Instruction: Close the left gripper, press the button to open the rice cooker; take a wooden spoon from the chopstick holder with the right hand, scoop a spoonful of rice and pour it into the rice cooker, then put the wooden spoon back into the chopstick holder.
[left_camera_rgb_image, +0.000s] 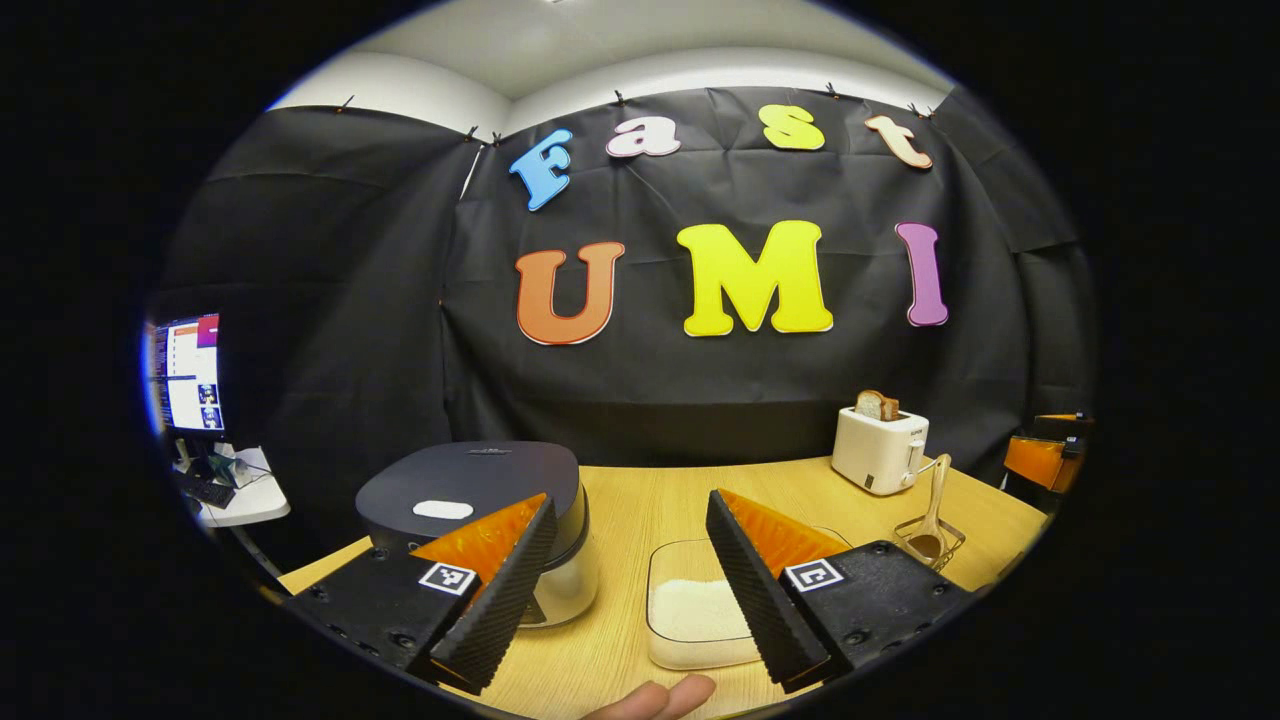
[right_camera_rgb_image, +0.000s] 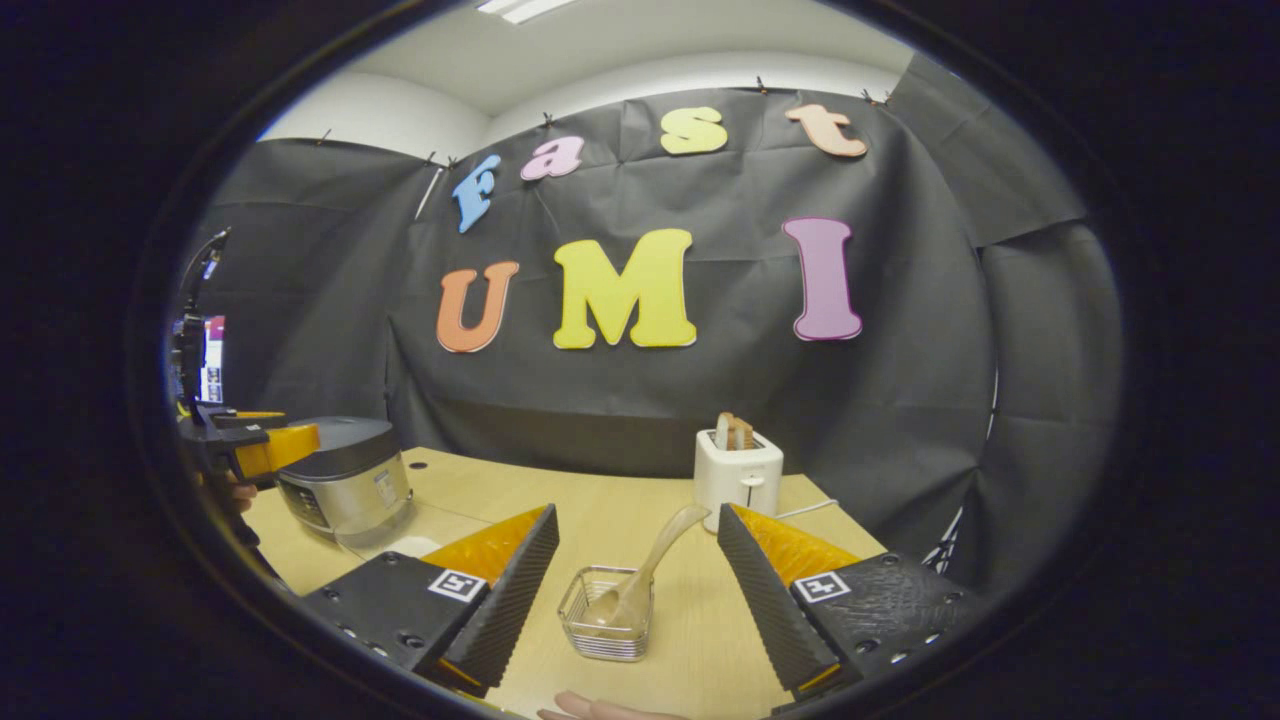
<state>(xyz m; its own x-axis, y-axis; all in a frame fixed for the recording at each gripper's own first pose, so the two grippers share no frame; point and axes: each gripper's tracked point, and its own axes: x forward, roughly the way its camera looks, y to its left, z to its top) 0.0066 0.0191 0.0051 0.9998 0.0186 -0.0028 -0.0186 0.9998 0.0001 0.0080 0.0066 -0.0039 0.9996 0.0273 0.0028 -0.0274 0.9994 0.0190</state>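
Left gripper view: your left gripper (left_camera_rgb_image: 628, 590) is wide open, empty, facing the closed rice cooker (left_camera_rgb_image: 478, 520), so shut it before pressing the button (left_camera_rgb_image: 443, 509); right gripper (right_camera_rgb_image: 637, 598), also open and empty, frames the wooden spoon (right_camera_rgb_image: 645, 575).

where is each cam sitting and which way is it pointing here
Left gripper view: rides the left gripper, looking forward over the table at the closed rice cooker and the rice container; its own open fingers and a fingertip show at the bottom.
Right gripper view: rides the right gripper, aimed at the wooden spoon in the chopstick holder; its own open fingers show, with the left gripper farther off.
Shared: rice cooker, spoon, holder, toaster.
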